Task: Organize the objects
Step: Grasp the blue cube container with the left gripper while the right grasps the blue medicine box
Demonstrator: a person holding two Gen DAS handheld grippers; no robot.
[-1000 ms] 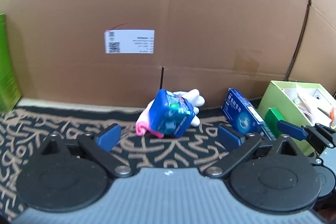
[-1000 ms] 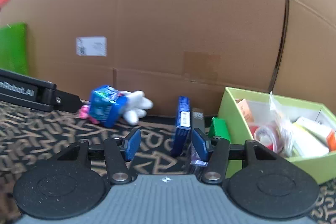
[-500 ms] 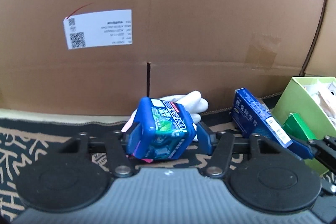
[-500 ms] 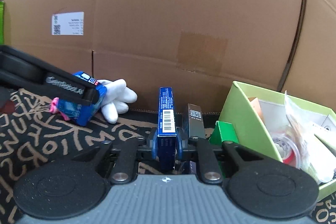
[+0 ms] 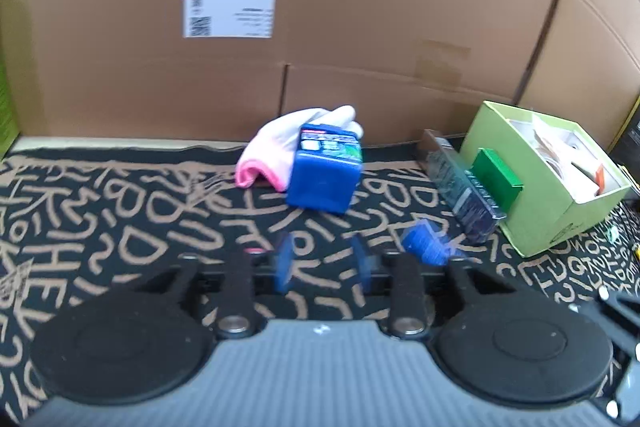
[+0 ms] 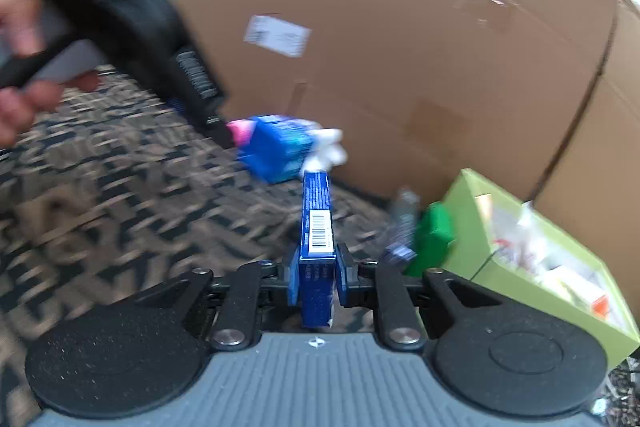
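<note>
Right gripper (image 6: 317,277) is clamped on a flat blue box (image 6: 317,227), held edge-up between both pads; the green tray (image 6: 520,267) lies ahead to its right. Left gripper (image 5: 322,261) holds nothing, jaws partly apart; the blue cube carton (image 5: 326,173) rests on the desk (image 5: 120,227) directly ahead of it. Risk: the grip covers only the box's near end, so a fast swing could pivot it loose or knock the green packet (image 6: 430,239) beside the tray.

The left gripper (image 5: 322,261) hangs with its fingers parted and empty, while the right gripper (image 6: 317,277) clamps a slim blue box (image 6: 316,227).
</note>
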